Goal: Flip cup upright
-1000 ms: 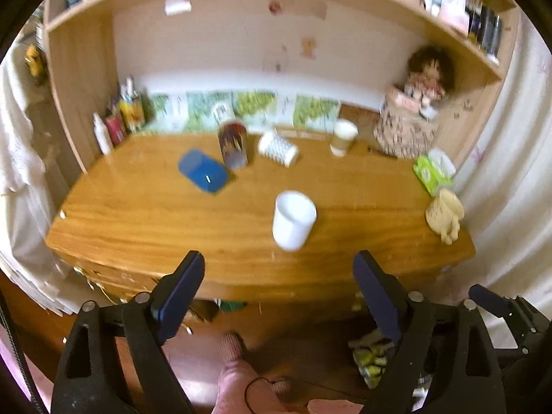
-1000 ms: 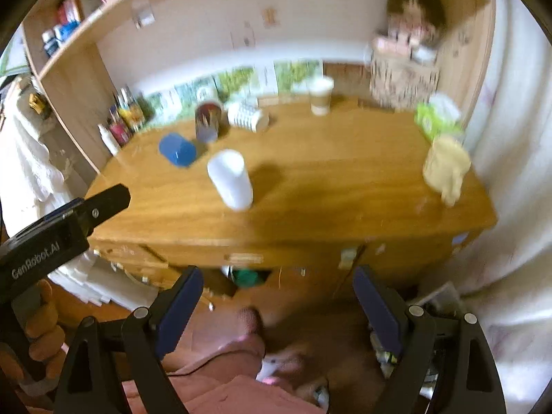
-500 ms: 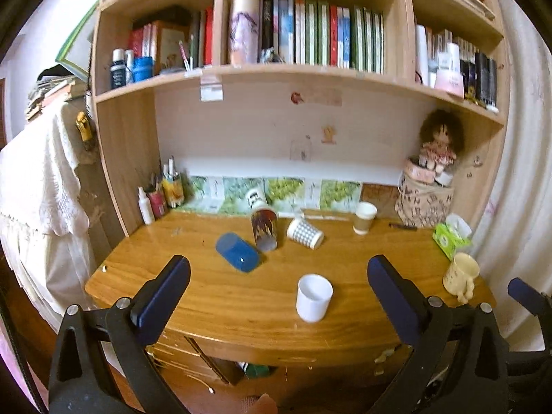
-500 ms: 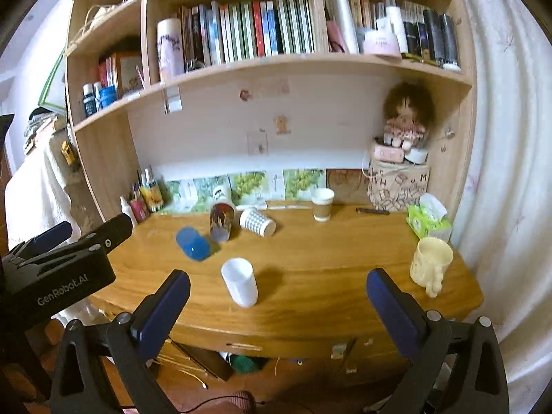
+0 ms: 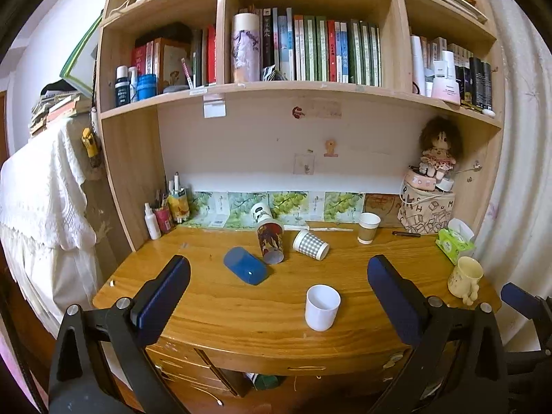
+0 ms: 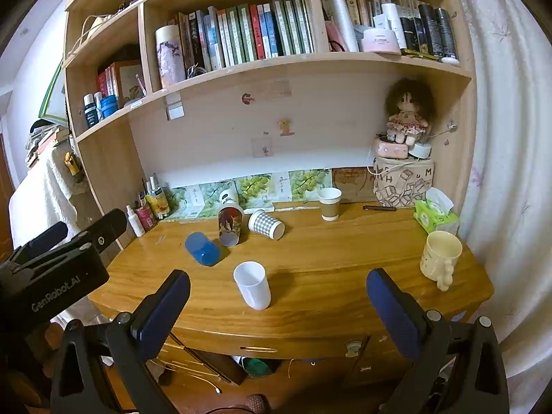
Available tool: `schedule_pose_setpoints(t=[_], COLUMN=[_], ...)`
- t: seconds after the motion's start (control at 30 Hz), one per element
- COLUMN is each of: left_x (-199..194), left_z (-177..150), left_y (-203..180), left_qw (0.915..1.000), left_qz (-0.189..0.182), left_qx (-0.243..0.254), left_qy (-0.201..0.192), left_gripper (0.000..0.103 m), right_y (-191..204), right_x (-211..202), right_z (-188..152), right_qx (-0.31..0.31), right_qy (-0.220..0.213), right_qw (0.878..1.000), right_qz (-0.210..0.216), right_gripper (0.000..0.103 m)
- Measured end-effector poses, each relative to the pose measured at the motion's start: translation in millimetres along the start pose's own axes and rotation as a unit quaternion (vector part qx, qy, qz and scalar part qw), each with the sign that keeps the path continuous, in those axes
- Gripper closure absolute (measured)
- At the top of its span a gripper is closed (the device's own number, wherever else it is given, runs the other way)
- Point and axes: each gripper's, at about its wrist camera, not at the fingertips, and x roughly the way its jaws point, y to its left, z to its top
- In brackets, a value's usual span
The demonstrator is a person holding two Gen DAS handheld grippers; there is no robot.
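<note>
A: Grippers? Near end first.

B: Left gripper point(image 5: 276, 286) spread wide, nothing between the fingers, touching nothing. Right gripper point(image 6: 276, 296) same: wide apart, empty. Both hang off the front edge of the desk point(image 5: 214, 307), short of everything on it.

A: Closest thing on the desk?

B: White cup point(image 5: 322, 307), standing upright, mouth up, near the front edge, about centre. In the right view it's point(image 6: 253, 289), a bit left of centre, clear of both fingers.

A: Behind that?

B: Blue cup point(image 5: 245, 265) on its side, left of centre. Just beside it a printed cup point(image 5: 270, 243) tipped over, mouth toward us. It looks to touch the blue one; can't confirm. Right of that, a checked cup point(image 5: 310, 245) also on its side, mouth facing right.

A: Further back?

B: Brown paper cup point(image 5: 367, 227) upright near the back wall. Yellow mug point(image 5: 465, 277) upright at the right edge, green tissue pack point(image 5: 453, 243) behind it.

A: Rear?

B: Bottles point(image 5: 162, 214) in the back-left corner, a doll point(image 5: 438, 151) sitting on a box back right, books point(image 5: 321, 51) on the shelf above.
</note>
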Motion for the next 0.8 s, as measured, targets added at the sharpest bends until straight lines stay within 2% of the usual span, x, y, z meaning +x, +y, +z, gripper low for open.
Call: schedule_pose_setpoints(t=[0.3,0.6,0.8], left_x=[-6.9,-13.9,-19.5], left_z=[2.1,-5.9,-8.1], left_y=[4.5,4.8,11.6], left_qw=[0.9999,0.9995,0.9998], left_qz=[-0.008,-0.024,-0.008], left_qx=[0.011,0.023,0.016], left_qy=[-0.01,0.0,-0.003], left_gripper=[0.0,0.0,0.0], right_y=[7.5,10.4,14.3], right_x=[-3.8,-13.4,-12.4], right_z=[-5.3,-15.1,-15.7], right_qx=[0.004,0.016,0.012], right_qy=[0.013,0.024,0.031], right_qw=[1.0,0.999,0.999], right_qz=[-0.011,-0.02,-0.008], right_gripper=[0.001,0.001,0.001])
